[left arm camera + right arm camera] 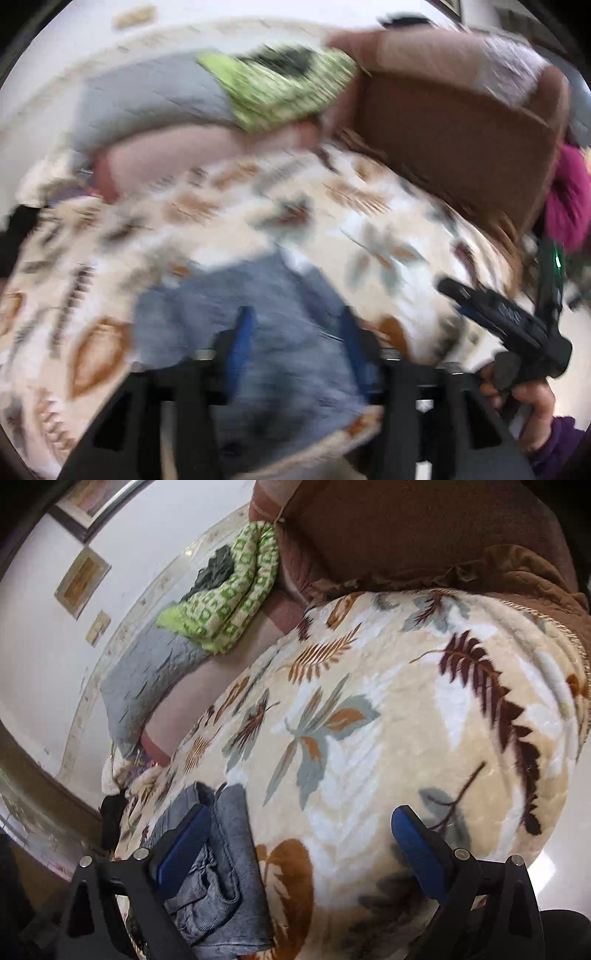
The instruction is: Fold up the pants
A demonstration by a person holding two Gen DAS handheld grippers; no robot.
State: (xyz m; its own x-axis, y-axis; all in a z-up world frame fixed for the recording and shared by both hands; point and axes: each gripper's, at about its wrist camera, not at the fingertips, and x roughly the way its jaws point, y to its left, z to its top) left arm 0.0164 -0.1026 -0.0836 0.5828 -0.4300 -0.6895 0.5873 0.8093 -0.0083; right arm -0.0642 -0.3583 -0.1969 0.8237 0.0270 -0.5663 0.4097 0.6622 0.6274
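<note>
The grey-blue pants (214, 871) lie bunched on a cream leaf-print blanket (369, 720) over the bed. In the blurred left wrist view the pants (258, 317) sit right under my left gripper (297, 325), whose blue-padded fingers are apart with the cloth between and below them. My right gripper (301, 823) is wide open above the blanket; its left finger (184, 842) is over the pants' edge, its right finger (417, 842) over bare blanket. The right gripper also shows in the left wrist view (491, 310), held by a hand at the right.
A green-and-white checked blanket (236, 598) and a grey pillow (147, 679) lie at the bed's far end. A brown headboard (406, 528) rises behind. A magenta cloth (569, 199) sits at the right. White wall with framed pictures (81, 579) at left.
</note>
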